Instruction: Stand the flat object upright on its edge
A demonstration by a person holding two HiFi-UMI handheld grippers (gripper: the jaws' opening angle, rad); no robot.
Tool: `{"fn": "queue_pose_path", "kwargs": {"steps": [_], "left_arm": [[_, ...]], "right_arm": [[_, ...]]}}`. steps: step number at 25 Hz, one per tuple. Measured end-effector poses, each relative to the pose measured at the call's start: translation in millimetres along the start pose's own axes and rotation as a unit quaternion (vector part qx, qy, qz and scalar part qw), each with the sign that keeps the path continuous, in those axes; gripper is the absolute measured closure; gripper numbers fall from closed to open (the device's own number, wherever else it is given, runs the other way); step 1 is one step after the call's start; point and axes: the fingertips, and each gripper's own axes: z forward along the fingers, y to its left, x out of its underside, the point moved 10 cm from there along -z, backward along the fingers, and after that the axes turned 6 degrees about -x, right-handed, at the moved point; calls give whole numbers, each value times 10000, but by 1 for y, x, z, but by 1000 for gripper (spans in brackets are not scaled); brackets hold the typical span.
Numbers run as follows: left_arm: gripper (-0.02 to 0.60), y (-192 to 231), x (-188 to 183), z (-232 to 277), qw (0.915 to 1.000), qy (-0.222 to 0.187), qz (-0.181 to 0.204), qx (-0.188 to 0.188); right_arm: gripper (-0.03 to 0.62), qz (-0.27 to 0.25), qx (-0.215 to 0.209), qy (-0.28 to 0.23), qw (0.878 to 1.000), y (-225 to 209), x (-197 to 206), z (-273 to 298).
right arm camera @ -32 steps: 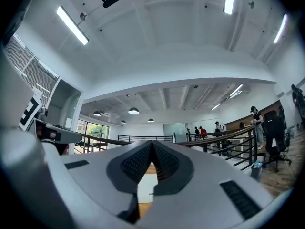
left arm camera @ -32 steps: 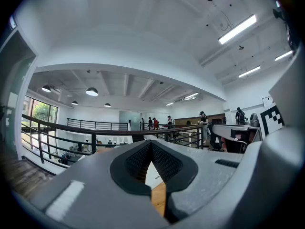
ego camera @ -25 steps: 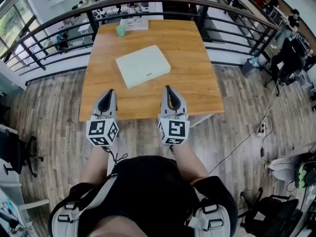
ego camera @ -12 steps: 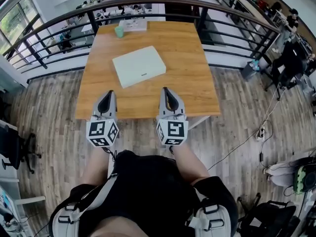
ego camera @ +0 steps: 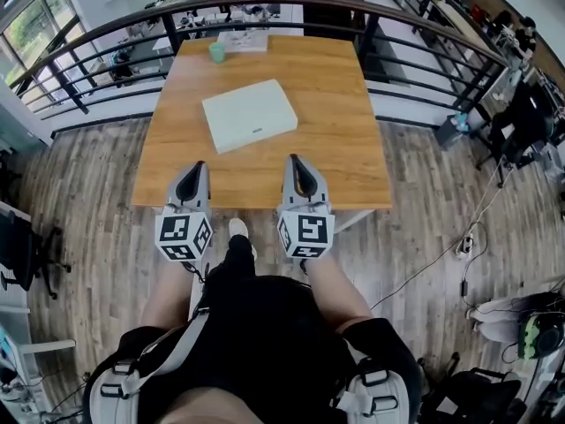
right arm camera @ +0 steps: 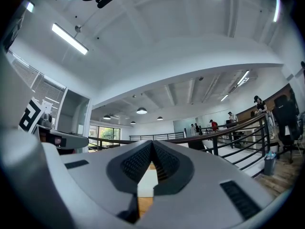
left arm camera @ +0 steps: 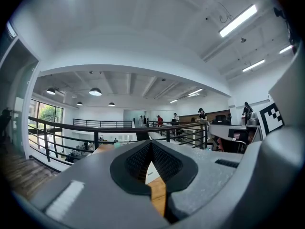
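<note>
On the table point(ego camera: 353, 104) a white box point(ego camera: 250, 115) lies flat; near its front edge, left gripper point(ego camera: 192, 177) and right gripper point(ego camera: 298, 172) hover, jaws closed, empty.

The flat object point(ego camera: 250, 115) lies on the surface point(ego camera: 349, 140), a cup point(ego camera: 216, 53) behind it. The left gripper point(ego camera: 195, 165) and right gripper point(ego camera: 294, 160) are before it.

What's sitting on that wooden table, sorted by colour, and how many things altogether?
White: 2, the flat object and a smaller item at the far edge
Green: 1, a cup
Total: 3
</note>
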Motion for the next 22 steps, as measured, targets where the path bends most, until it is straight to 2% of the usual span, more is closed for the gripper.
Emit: {"fn": "queue_pose_path", "kwargs": {"steps": [11, 22], "left_arm": [[577, 8, 7, 36, 9999, -77, 81, 59], [577, 29, 6, 120, 9998, -13, -1, 213]], "right_arm": [[588, 1, 21, 93, 10000, -13, 14, 29], [587, 120, 116, 337, 9993, -42, 28, 98]]}}
